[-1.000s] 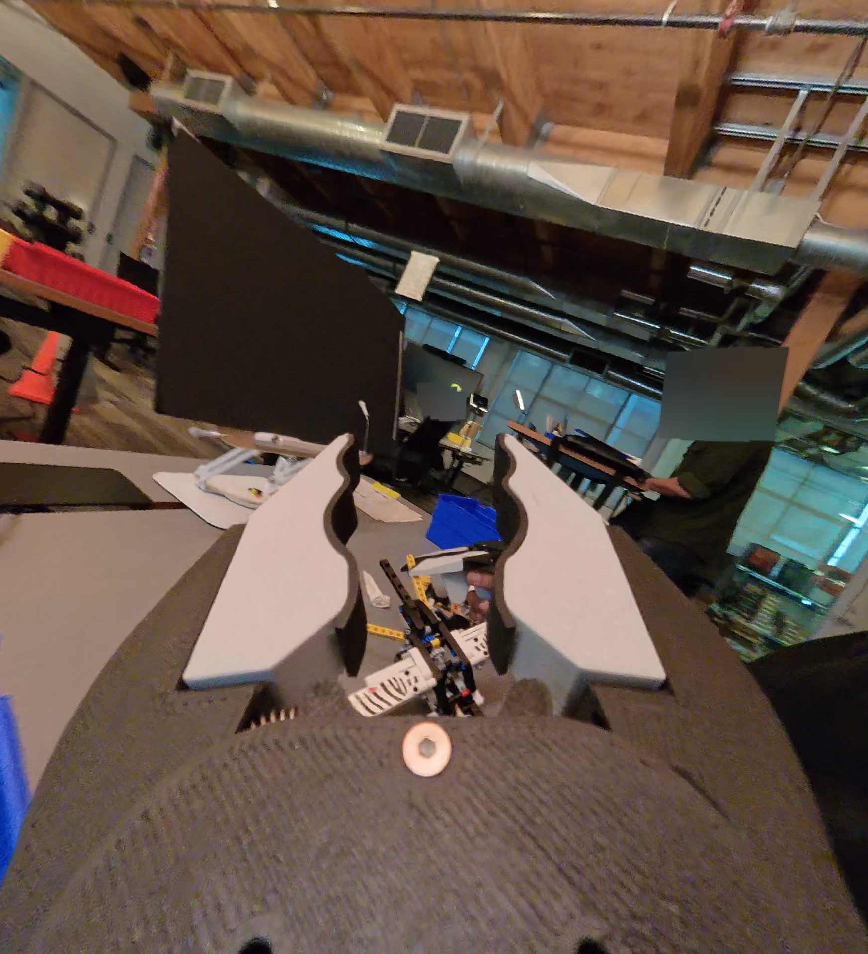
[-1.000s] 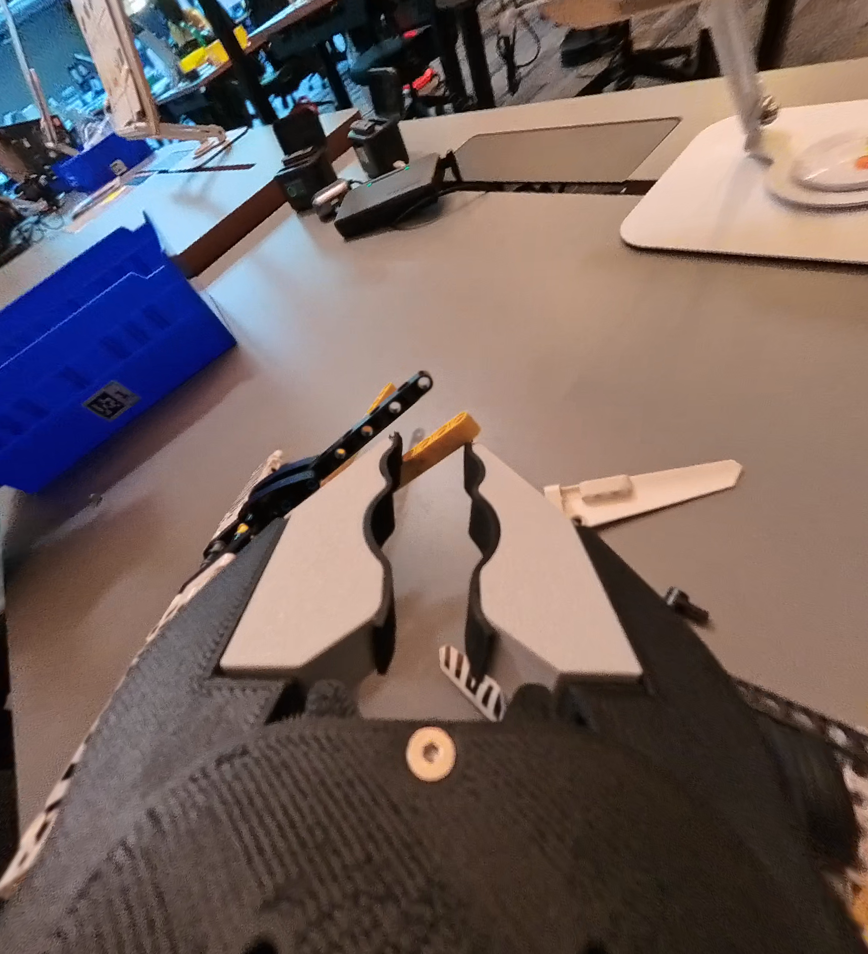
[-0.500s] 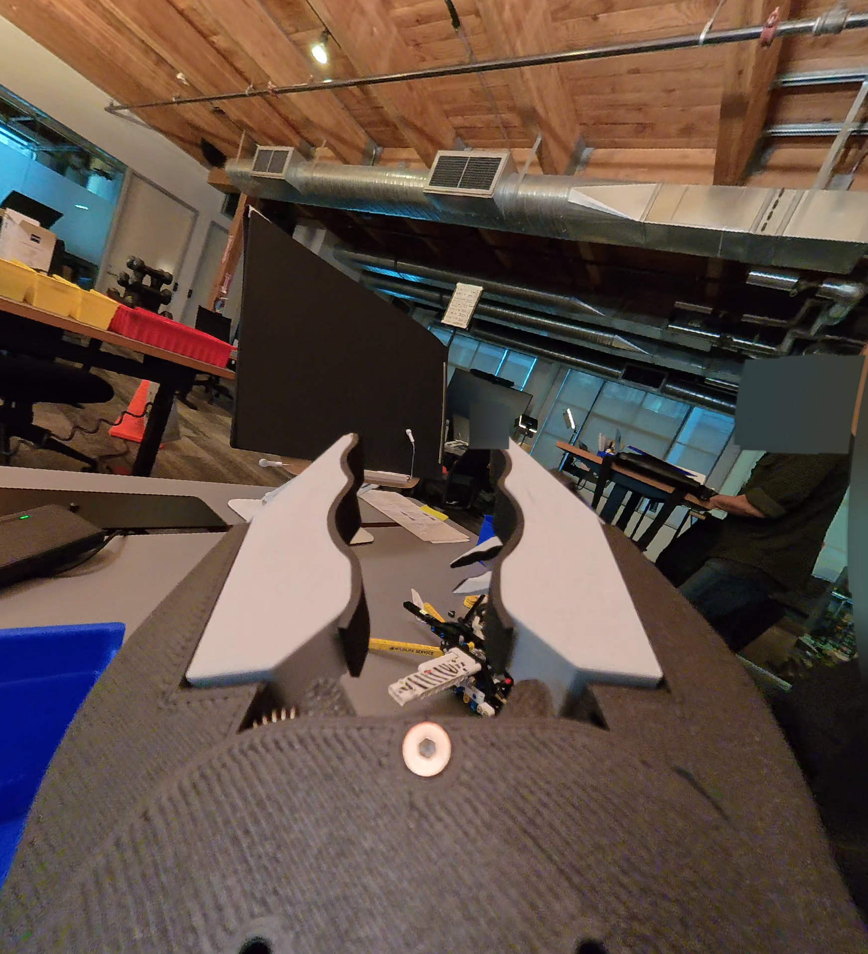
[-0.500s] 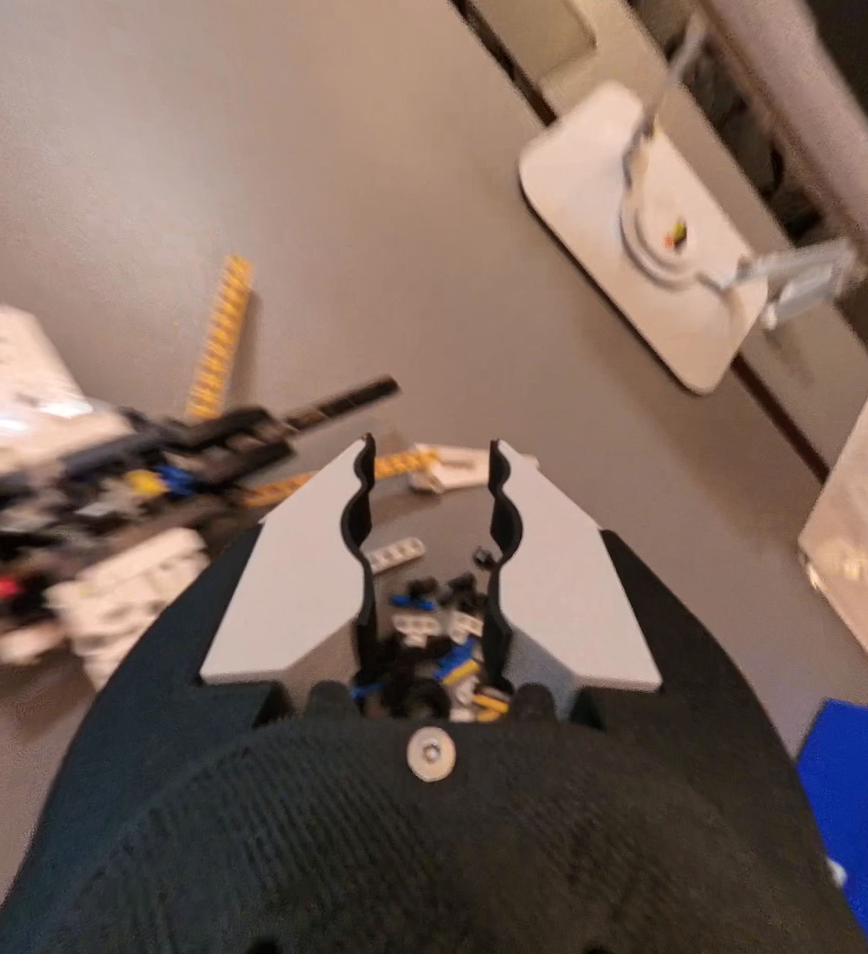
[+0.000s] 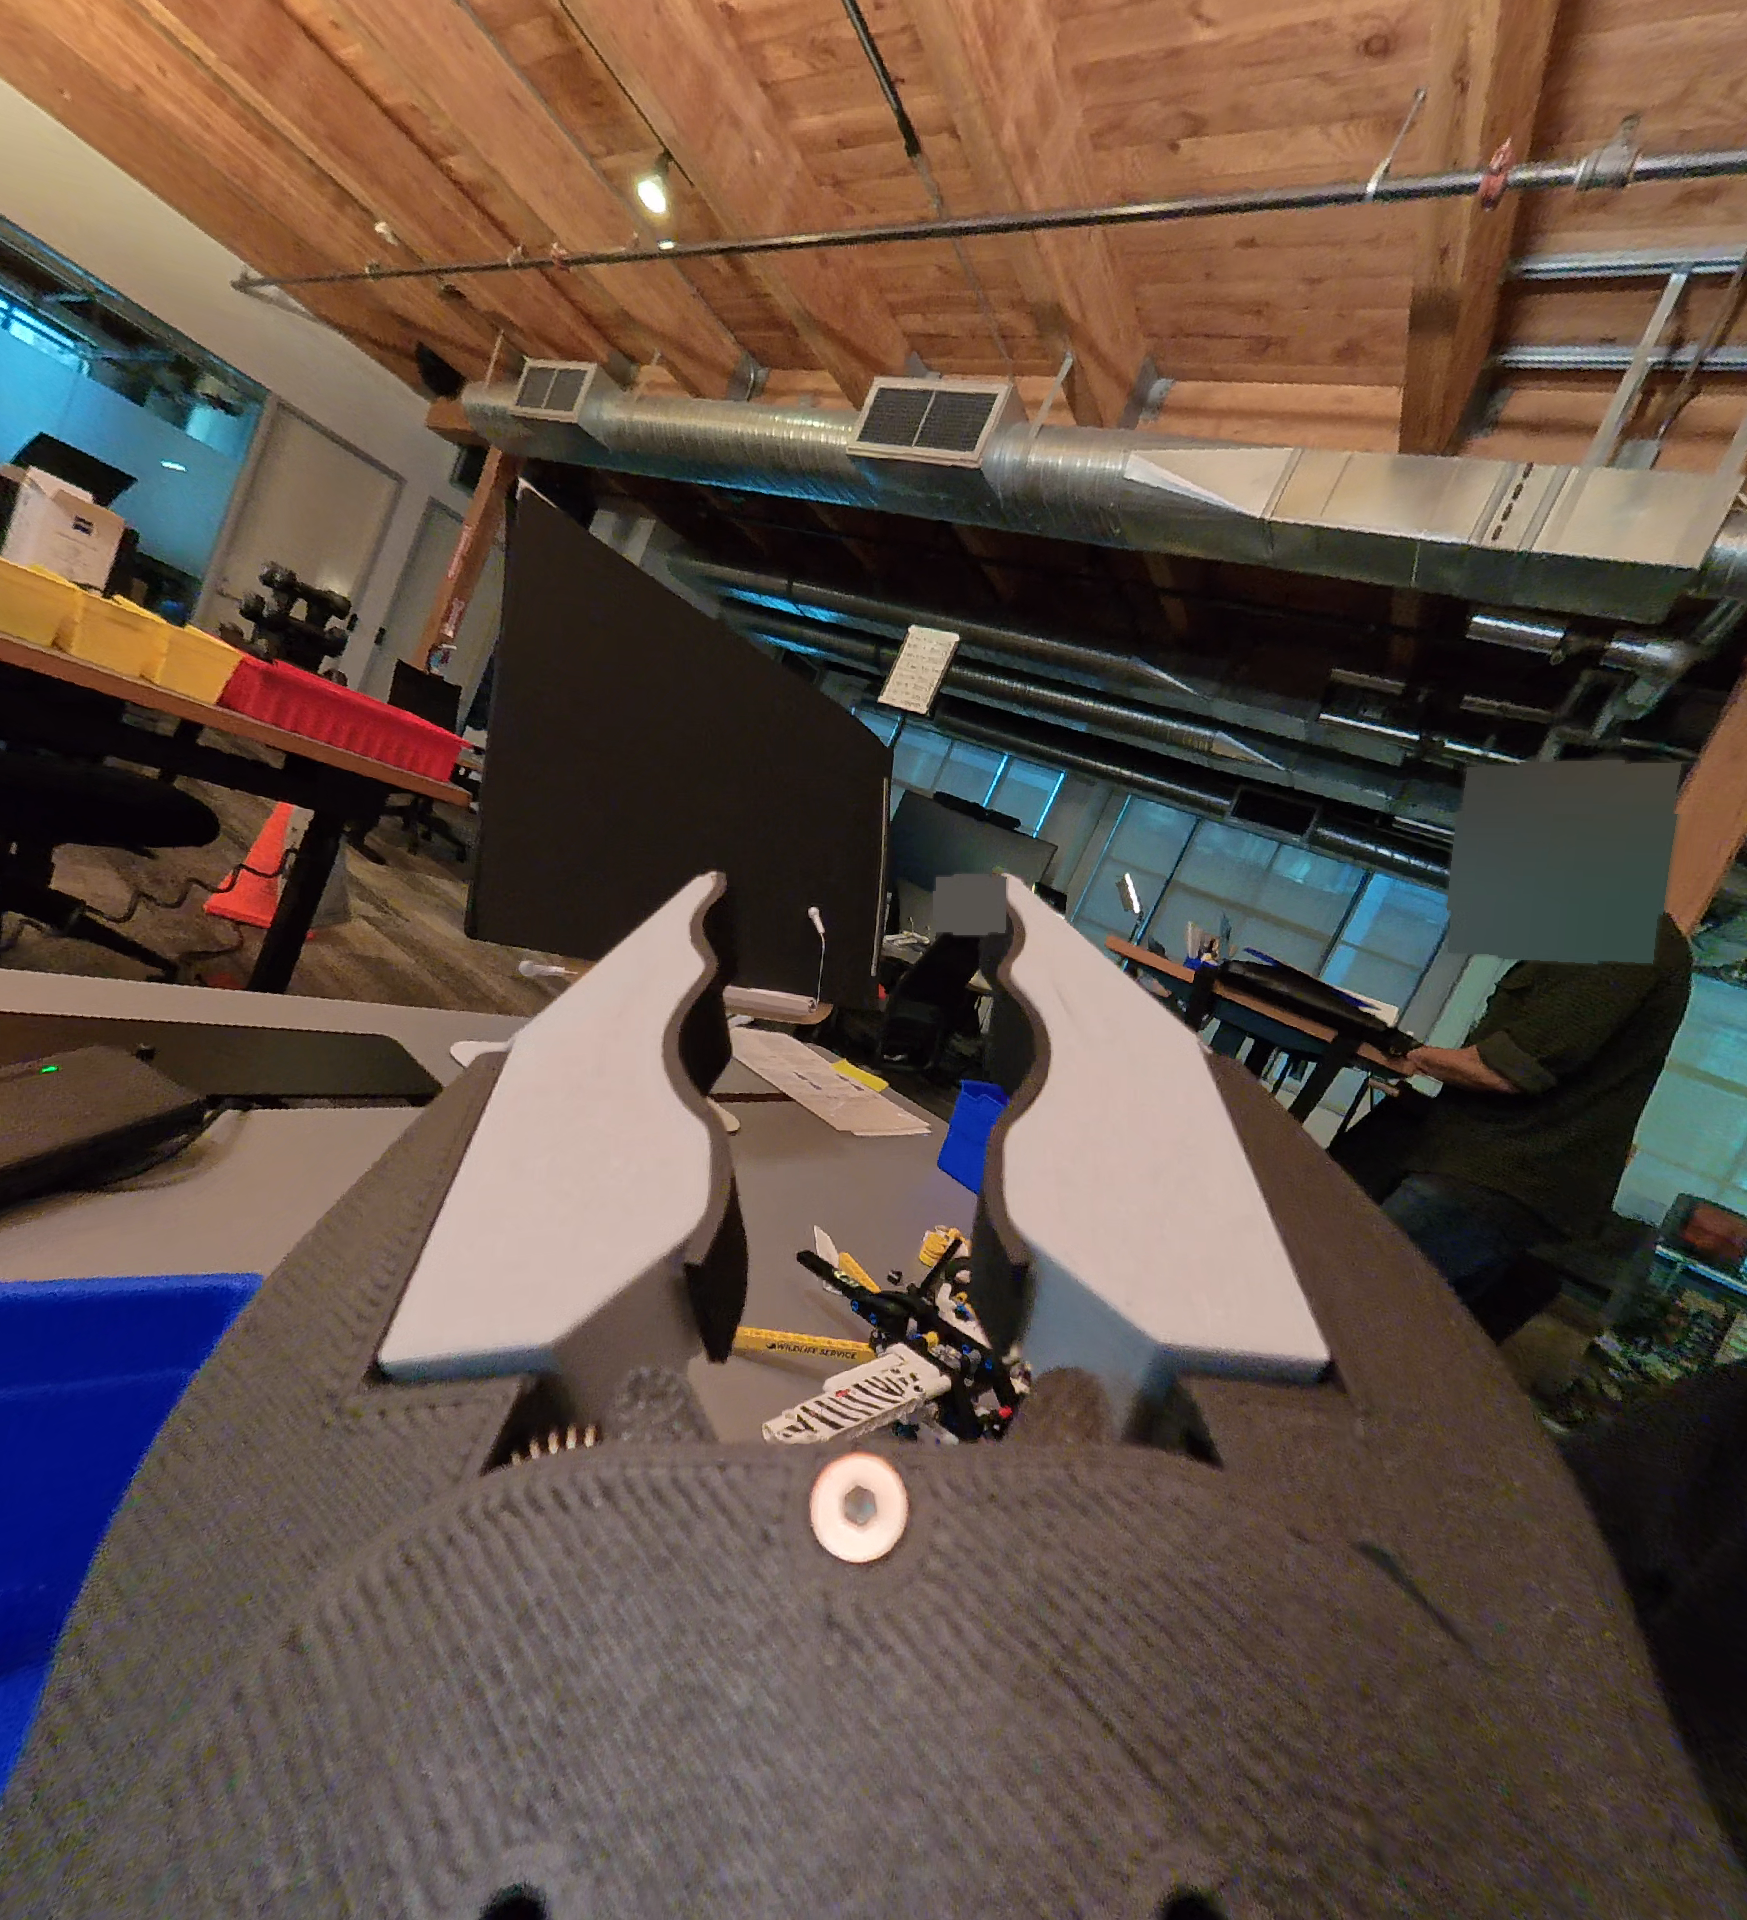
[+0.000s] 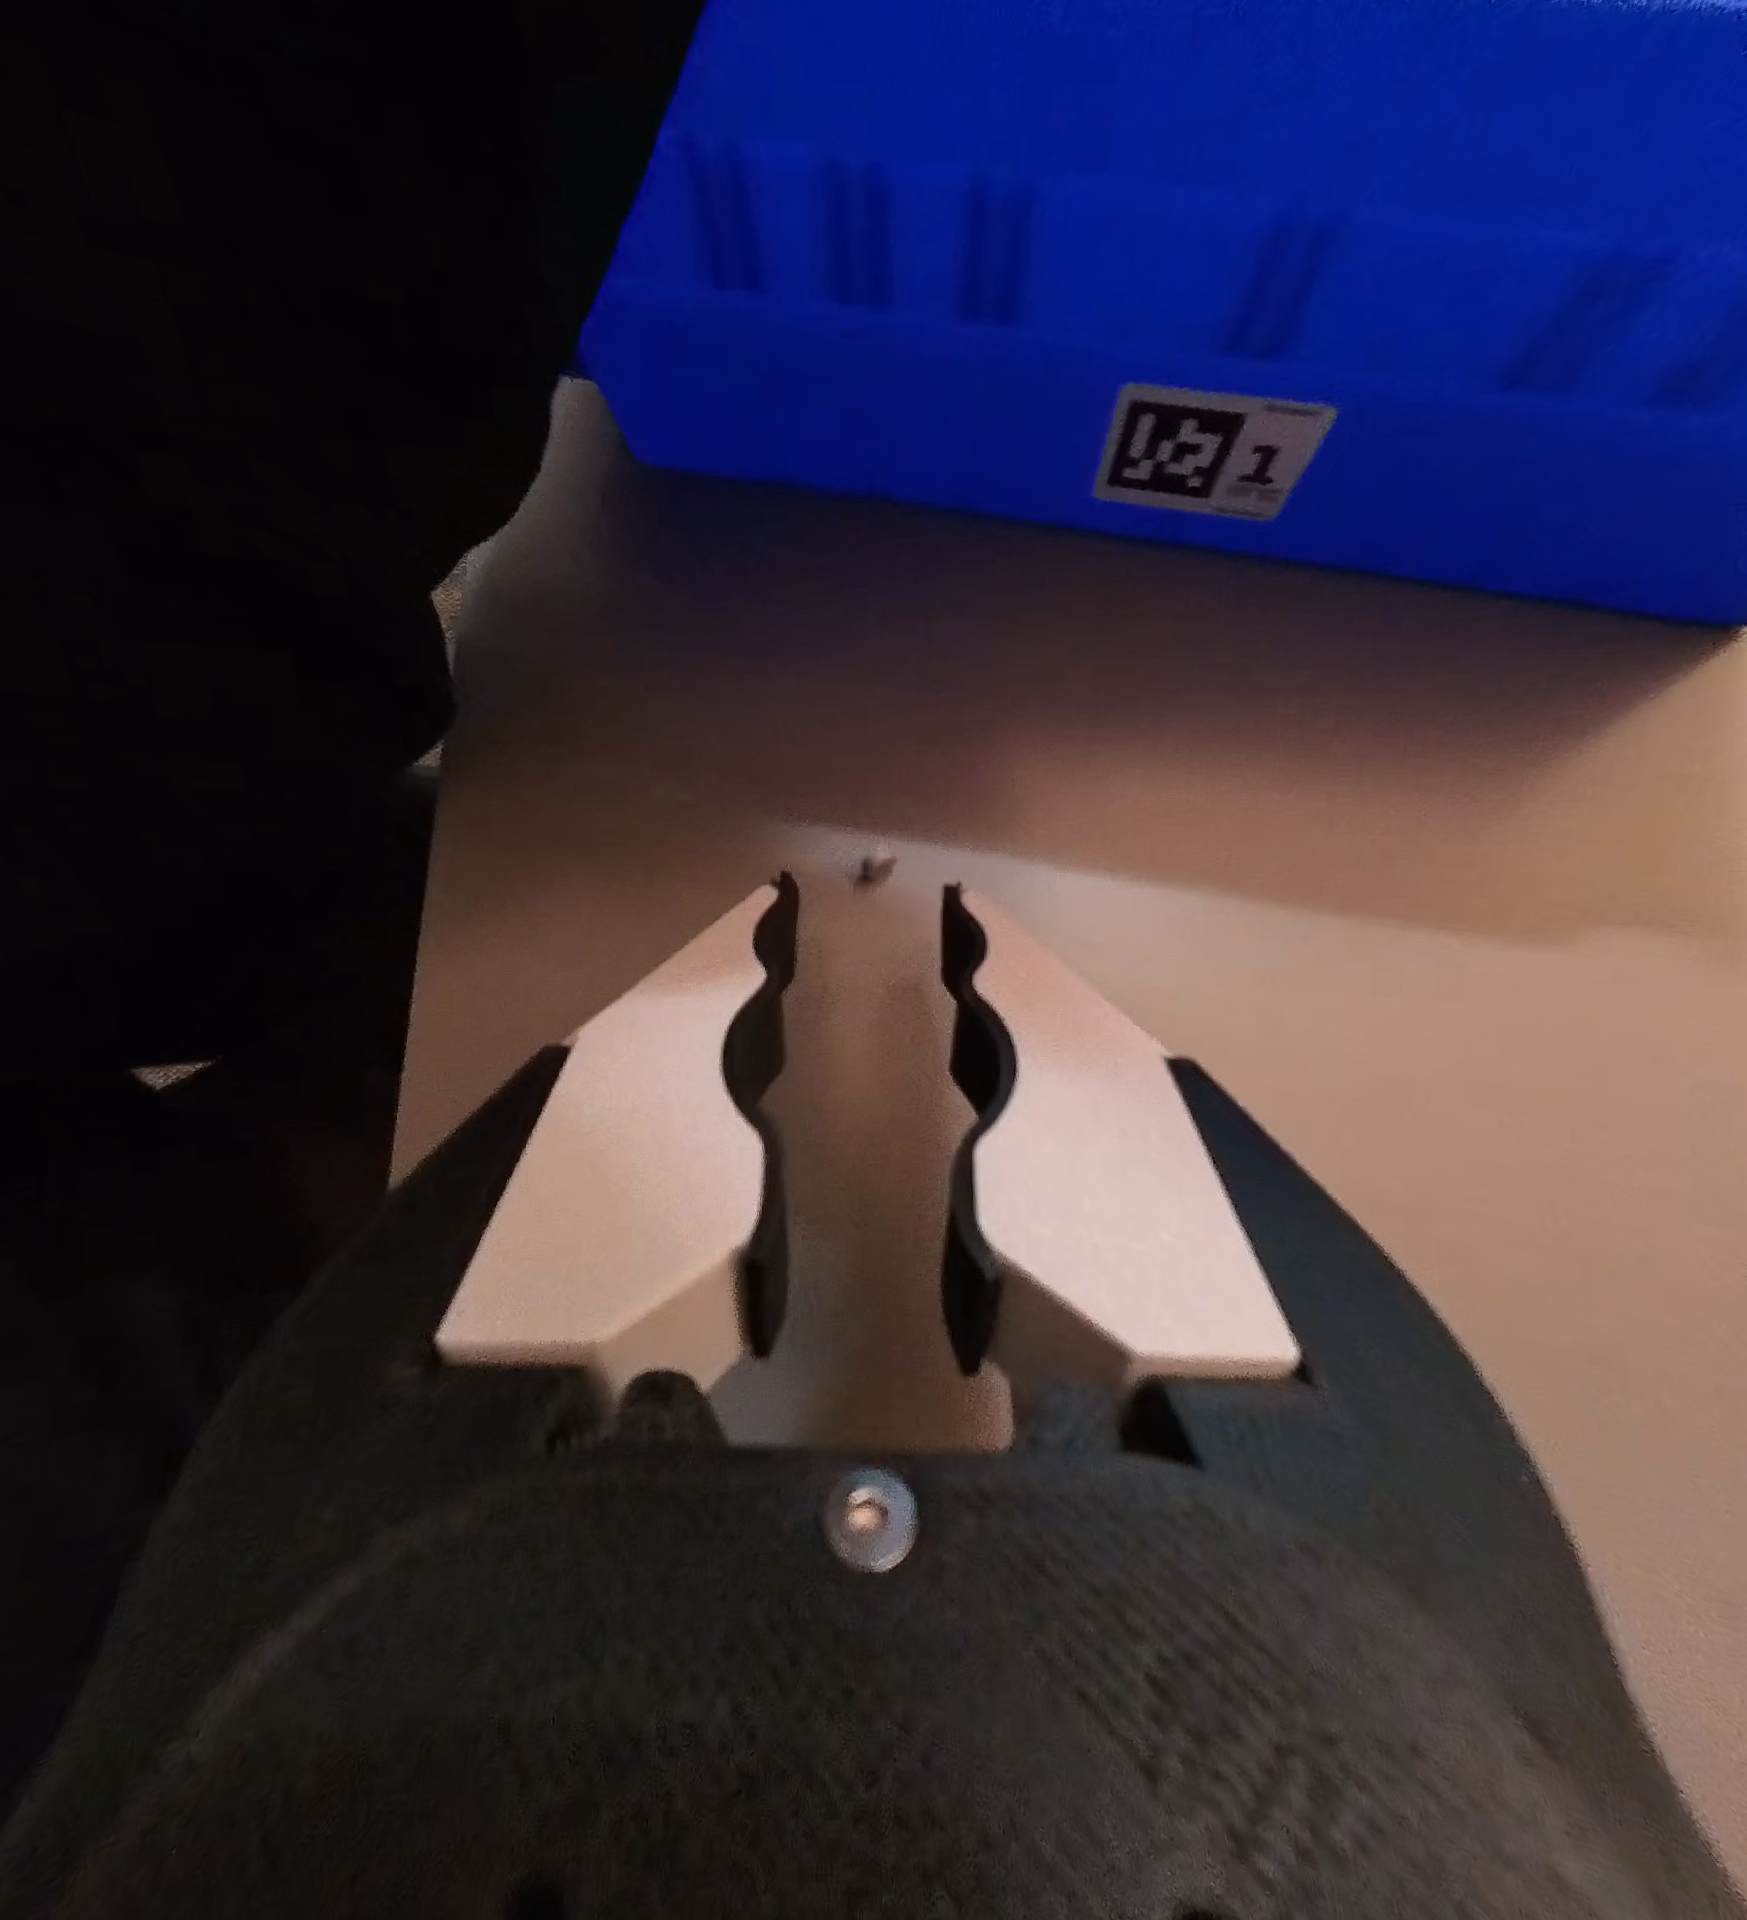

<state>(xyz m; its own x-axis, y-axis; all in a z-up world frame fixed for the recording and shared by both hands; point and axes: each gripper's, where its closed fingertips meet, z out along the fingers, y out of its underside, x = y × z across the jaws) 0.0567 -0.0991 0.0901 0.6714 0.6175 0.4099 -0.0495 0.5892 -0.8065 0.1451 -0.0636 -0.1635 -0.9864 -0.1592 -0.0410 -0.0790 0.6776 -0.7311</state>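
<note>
My left gripper [image 5: 864,888] is open and empty, raised above the grey table [image 5: 827,1174] and pointing out into the room. Below it on the table lies a black, white and yellow toy brick model [image 5: 910,1361] with a loose yellow beam [image 5: 807,1348] beside it. My right gripper [image 6: 867,888] is open with nothing between its pads, low over the table [image 6: 1264,1039]. A tiny pale piece [image 6: 871,865] lies on the table just beyond its fingertips. A blue bin [image 6: 1212,260] with a square-code sticker stands straight ahead of it.
In the left wrist view a blue bin [image 5: 38,1455] sits at the near left, with a black flat device [image 5: 27,1122] behind it. A black divider panel [image 5: 661,779] stands at the far edge. A person [image 5: 1534,1091] stands at the right. A dark mass [image 6: 173,520] fills the left of the right wrist view. The left gripper's tips are roughly 25 centimeters from the right gripper's. From either gripper's tips it is about 40 centimeters to the black flat device [image 5: 27,1122].
My right gripper swung away from the brick pile to face the blue bin; its jaws widened, then narrowed, with nothing between them. My left gripper barely moved and stays open.
</note>
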